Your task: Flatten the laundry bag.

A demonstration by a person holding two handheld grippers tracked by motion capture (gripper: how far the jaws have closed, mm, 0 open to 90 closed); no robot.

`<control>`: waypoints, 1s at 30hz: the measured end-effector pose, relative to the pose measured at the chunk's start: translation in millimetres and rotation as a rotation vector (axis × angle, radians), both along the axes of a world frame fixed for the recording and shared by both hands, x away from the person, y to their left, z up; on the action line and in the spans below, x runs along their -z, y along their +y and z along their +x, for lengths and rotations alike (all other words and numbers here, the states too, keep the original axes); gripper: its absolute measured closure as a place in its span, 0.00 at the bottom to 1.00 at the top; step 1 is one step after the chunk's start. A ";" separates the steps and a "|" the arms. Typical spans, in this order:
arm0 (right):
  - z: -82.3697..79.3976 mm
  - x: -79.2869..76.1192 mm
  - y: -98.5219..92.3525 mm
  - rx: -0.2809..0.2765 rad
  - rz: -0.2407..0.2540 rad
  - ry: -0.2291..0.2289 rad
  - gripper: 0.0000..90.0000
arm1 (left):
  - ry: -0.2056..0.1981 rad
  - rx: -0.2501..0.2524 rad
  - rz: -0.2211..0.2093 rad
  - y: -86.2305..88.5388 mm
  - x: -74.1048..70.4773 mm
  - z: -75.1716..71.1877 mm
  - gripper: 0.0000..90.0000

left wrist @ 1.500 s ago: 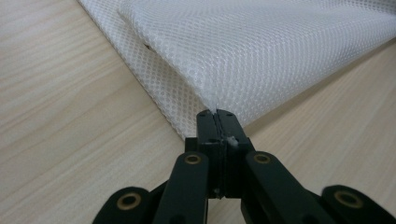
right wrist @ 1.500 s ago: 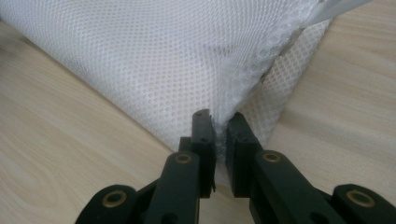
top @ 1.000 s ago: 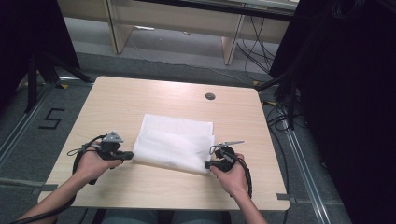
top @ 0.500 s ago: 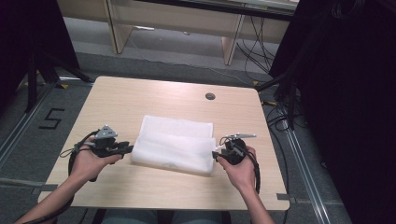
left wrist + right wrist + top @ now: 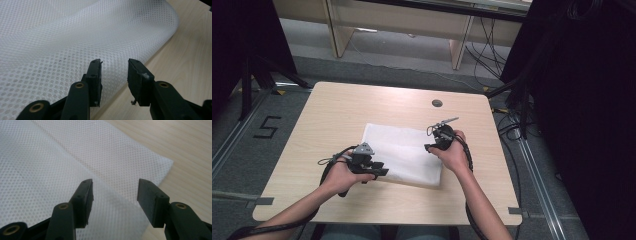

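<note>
The white mesh cloth (image 5: 404, 155) lies folded in the middle of the tabletop (image 5: 337, 115), slightly below centre in the high view. The left gripper (image 5: 113, 72) hovers over its lower left edge and the right gripper (image 5: 115, 192) over its right side. Both have just been opening their jaws, and nothing is between them. I think the risk is this: the fabric is thin and layered, so the jaws may catch only one layer, and the fold would open.
</note>
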State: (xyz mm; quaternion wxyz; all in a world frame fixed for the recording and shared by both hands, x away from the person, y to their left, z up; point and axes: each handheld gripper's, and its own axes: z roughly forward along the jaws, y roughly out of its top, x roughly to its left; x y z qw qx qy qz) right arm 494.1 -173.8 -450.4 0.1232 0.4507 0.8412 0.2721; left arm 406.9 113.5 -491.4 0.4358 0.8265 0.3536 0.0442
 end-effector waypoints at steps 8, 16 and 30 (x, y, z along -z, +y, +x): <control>15.7 25.3 21.2 -0.061 -0.072 0.105 0.47 | 0.038 0.023 0.057 -3.5 15.4 3.3 0.72; 19.0 32.1 28.1 -0.191 -0.128 0.130 0.71 | 0.049 0.013 0.049 -4.1 19.7 3.6 0.72; 4.2 16.7 40.5 -0.262 -0.168 0.132 0.99 | 0.027 0.026 0.057 -3.5 20.5 3.5 0.73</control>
